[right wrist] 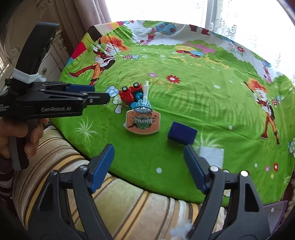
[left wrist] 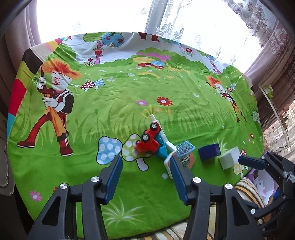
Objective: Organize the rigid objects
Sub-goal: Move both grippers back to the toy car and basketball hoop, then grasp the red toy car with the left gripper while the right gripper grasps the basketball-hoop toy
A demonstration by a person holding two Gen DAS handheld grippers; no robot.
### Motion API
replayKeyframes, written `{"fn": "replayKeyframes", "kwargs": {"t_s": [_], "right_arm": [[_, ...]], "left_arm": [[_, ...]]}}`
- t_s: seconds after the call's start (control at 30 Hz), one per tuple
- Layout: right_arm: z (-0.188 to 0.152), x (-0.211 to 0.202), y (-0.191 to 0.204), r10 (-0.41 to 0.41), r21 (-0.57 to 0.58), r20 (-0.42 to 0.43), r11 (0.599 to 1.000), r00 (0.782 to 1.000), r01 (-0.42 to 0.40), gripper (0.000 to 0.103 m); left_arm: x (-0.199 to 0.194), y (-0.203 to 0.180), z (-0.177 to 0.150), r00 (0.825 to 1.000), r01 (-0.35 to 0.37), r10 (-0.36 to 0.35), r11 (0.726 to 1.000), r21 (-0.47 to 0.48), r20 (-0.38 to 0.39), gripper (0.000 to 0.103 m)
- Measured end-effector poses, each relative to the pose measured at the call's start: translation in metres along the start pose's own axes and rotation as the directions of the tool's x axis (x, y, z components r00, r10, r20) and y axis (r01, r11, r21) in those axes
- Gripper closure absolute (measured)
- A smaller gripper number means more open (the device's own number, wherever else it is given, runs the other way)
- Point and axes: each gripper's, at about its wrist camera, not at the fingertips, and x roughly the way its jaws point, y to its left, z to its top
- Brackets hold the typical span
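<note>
The black body of the left gripper, seen at the left of the right wrist view, carries the white words "GenRobot.AI" and small print that seems to read "Data Acquisition System". The orange backboard of the toy basketball hoop shows "BASKETBALL" upside down, below its light blue plastic net.

In the left wrist view, the left gripper is released: its ribbed blue pads stand wide apart with nothing between them, low in the frame. The right gripper is released too, its fingers apart and holding nothing at the bottom of its own view.

The red toy car lies tilted with its wheels up, against the white and blue hoop stand, just below the centre of the left wrist view. To the right lie a dark blue cube and, just beside it, a pale cube with a smooth face; in the right wrist view the right finger hides part of the pale cube.

All rest on a soft, slightly creased cloth printed with green grass, mushrooms and cartoon figures. A striped plush cushion fills the lower centre of the right wrist view, and lace curtains hang at the top of the left wrist view.
</note>
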Motion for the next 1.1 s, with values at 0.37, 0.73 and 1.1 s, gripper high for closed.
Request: {"fn": "replayKeyframes", "kwargs": {"t_s": [0.37, 0.73, 1.1], "right_arm": [[0.038, 0.059, 0.007, 0.022, -0.004, -0.032, 1.0, 0.999, -0.022, 0.023], [0.042, 0.078, -0.003, 0.043, 0.002, -0.049, 0.999, 0.998, -0.043, 0.064], [0.04, 0.076, -0.003, 0.039, -0.003, -0.039, 0.999, 0.998, -0.039, 0.064]], "left_arm": [[0.046, 0.018, 0.028, 0.998, 0.034, -0.035, 0.999, -0.024, -0.046, 0.052], [0.058, 0.052, 0.046, 1.0, -0.012, 0.011, 0.996, -0.084, -0.021, 0.053], [0.035, 0.063, 0.041, 0.999, -0.02, 0.023, 0.996, -0.083, 0.042, 0.053]]}}
